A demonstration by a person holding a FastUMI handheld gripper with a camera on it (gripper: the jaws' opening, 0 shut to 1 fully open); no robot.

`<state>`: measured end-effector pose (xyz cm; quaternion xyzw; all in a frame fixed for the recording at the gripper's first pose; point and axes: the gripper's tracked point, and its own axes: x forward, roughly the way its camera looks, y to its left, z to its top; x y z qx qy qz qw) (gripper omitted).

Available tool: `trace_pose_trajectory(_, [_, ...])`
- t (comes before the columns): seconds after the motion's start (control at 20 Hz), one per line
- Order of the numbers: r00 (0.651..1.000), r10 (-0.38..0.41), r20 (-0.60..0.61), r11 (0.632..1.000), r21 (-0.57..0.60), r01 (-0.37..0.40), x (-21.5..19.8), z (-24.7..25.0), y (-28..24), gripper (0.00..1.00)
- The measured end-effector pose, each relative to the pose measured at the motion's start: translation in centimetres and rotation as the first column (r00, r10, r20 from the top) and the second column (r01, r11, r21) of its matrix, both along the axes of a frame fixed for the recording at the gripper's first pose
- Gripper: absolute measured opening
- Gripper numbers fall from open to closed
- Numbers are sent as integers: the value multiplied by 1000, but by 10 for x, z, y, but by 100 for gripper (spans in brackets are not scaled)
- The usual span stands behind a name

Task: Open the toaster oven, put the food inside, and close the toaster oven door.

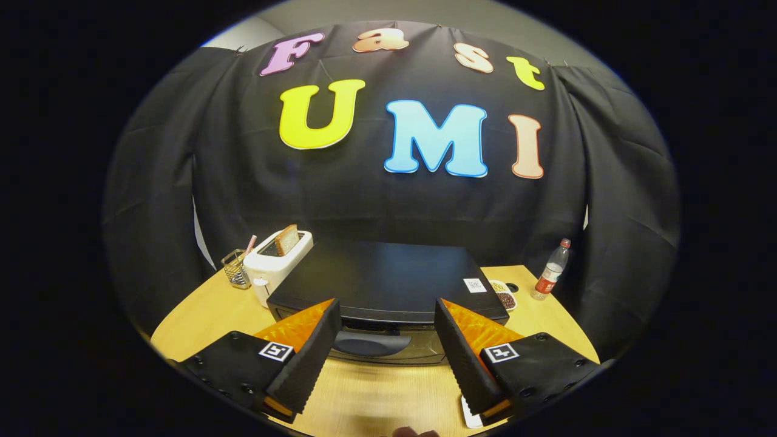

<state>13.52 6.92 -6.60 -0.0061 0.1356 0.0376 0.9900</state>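
While tool (386, 315) hovers level, spread wide | toaster oven (388, 285) door handle (370, 343) between fingers

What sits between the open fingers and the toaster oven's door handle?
Nothing: in the gripper view, the open gripper frames the toaster oven handle directly.

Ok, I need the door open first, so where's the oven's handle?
In the gripper view, the handle sits on the oven door's top edge, between the open fingers.

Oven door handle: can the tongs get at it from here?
Probably yes. The tongs are open, the handle sits just ahead between the fingers, door shut, with nothing between them.
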Motion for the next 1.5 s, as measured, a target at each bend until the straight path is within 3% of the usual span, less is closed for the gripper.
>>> trace_pose_trajectory(0.5, [994,-2,-109,1000,21,4,26,-39,17,98])
trace_pose_trajectory(1.5, [986,28,-162,999,42,-21,22,-55,27,97])
